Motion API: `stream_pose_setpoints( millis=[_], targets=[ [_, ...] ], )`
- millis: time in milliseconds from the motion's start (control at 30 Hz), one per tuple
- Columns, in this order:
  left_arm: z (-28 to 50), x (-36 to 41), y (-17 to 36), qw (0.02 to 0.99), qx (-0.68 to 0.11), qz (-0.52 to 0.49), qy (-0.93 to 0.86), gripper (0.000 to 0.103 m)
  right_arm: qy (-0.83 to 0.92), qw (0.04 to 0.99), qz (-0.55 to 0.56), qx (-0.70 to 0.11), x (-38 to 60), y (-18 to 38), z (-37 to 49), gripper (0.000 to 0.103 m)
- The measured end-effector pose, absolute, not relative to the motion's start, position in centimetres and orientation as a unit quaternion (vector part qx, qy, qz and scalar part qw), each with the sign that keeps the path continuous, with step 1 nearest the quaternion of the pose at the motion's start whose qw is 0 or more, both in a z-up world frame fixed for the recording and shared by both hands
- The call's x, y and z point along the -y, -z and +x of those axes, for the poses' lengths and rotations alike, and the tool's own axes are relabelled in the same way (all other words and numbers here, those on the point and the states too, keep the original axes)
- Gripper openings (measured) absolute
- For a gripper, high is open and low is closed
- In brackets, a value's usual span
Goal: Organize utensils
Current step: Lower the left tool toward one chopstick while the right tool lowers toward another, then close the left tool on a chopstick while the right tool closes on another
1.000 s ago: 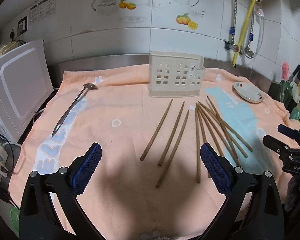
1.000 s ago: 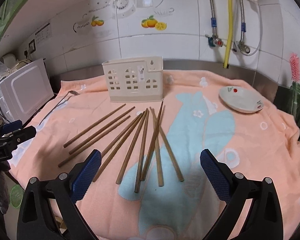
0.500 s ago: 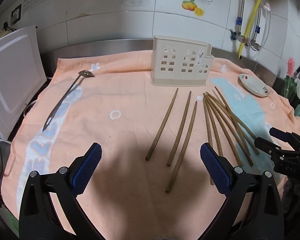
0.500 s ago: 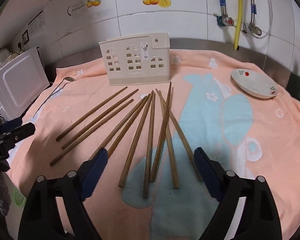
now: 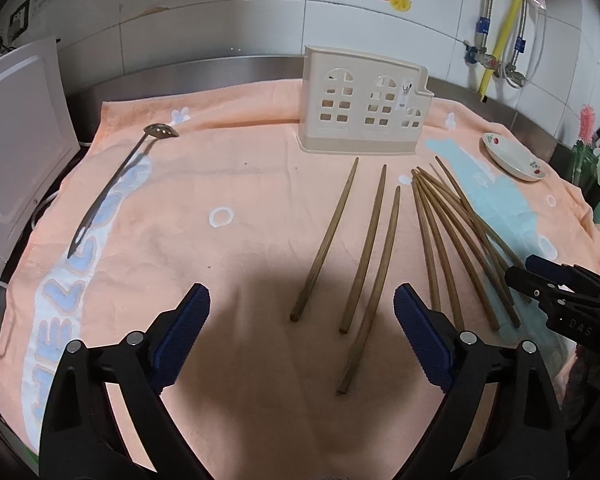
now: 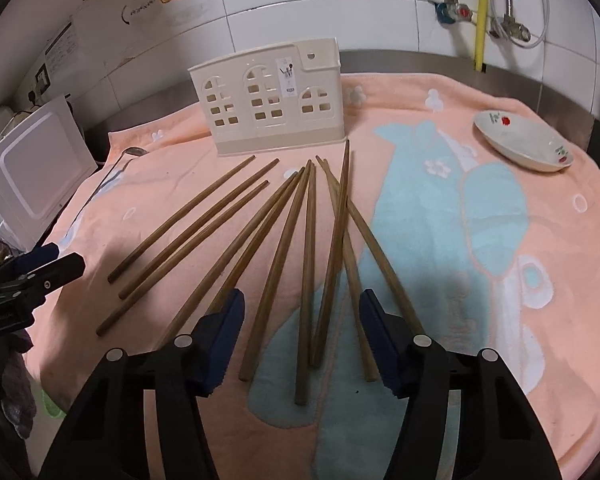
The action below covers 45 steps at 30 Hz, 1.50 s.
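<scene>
1. A peach terry towel [image 6: 540,208] covers the steel counter.
2. A cream plastic utensil caddy with window cut-outs [image 6: 272,100] stands at the towel's rear.
3. Brown wooden chopsticks [image 6: 308,248] fan out in front of the caddy.
4. A slotted metal spoon [image 5: 112,188] lies far left.
5. A small white ceramic dish [image 6: 524,146] sits to the right.

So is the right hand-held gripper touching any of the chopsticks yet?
Cannot tell. In the right wrist view the right hand-held gripper is closing around several chopsticks, no pad visibly pressing one. The left wrist view is too distant to settle it.
</scene>
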<state>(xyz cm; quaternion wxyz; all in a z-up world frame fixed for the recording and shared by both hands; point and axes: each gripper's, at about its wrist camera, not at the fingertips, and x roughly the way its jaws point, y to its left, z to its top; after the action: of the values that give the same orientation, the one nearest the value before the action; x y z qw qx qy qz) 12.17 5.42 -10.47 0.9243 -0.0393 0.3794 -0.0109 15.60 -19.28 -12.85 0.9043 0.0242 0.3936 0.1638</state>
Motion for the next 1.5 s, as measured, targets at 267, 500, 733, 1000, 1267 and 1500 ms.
stream_pose_setpoints(
  millis=[267, 500, 733, 1000, 1267, 1500],
  targets=[
    [13.3, -5.3, 11.2, 0.919, -0.392, -0.041, 0.024, 0.08, -0.164, 0.898, 0.037, -0.406, 19.1, 13.5, 16.6, 0.041],
    [14.3, -5.1, 11.8, 0.914, -0.402, -0.043, 0.036, 0.068, -0.161, 0.895, 0.058, -0.412, 19.5, 14.0, 17.2, 0.031],
    [15.2, -5.1, 12.5, 0.908, -0.413, -0.046, 0.046, 0.056, -0.154, 0.891, 0.07, -0.421, 20.1, 14.7, 17.8, 0.022],
    [15.9, -5.2, 12.8, 0.905, -0.42, -0.05, 0.055, 0.038, -0.149, 0.89, 0.088, -0.422, 20.3, 15.0, 18.0, 0.011],
    [17.2, -5.2, 13.7, 0.897, -0.433, -0.057, 0.061, 0.024, -0.146, 0.888, 0.094, -0.426, 20.5, 15.1, 18.3, 0.007],
    [18.2, -5.1, 14.2, 0.894, -0.441, -0.056, 0.058, 0.022, -0.139, 0.891, 0.095, -0.421, 20.8, 15.2, 18.3, 0.007]
  ],
)
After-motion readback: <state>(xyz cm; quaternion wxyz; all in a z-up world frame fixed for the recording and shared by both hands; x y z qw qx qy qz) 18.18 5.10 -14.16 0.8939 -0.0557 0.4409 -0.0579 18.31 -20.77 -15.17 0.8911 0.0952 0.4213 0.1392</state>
